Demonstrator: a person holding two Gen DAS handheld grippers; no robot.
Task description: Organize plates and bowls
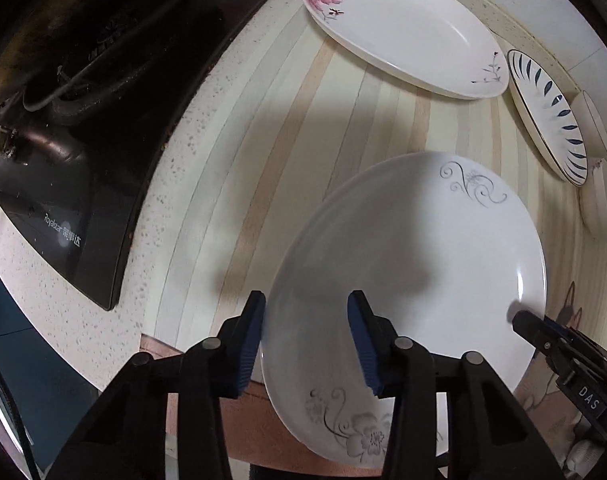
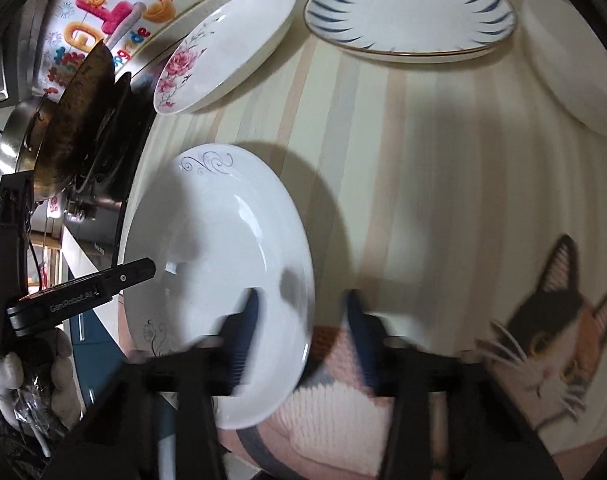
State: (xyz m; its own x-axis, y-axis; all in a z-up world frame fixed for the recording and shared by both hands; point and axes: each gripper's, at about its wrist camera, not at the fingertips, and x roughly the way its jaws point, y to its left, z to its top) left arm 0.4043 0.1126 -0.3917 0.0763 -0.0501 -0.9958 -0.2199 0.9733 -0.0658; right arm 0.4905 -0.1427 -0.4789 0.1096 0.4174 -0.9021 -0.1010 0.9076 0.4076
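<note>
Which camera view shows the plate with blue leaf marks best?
The right wrist view: the blue-marked plate is seen whole, almost from above, near the top edge. The left wrist view shows it squeezed at the right edge, strongly distorted.

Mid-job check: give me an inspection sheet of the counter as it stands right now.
Surface: striped mat with a cat print, on a speckled counter.
Job's things: grey-scroll plate nearest; pink-rose plate; blue-leaf plate; plain white dishes at the edge.
Clutter: nothing seen.
Grippers: left gripper astride the grey-scroll plate's rim, pads apart; right gripper astride the opposite rim, blurred.
Cables: nothing seen.
Surroundings: gas stove, wok, colourful wall sticker.
</note>
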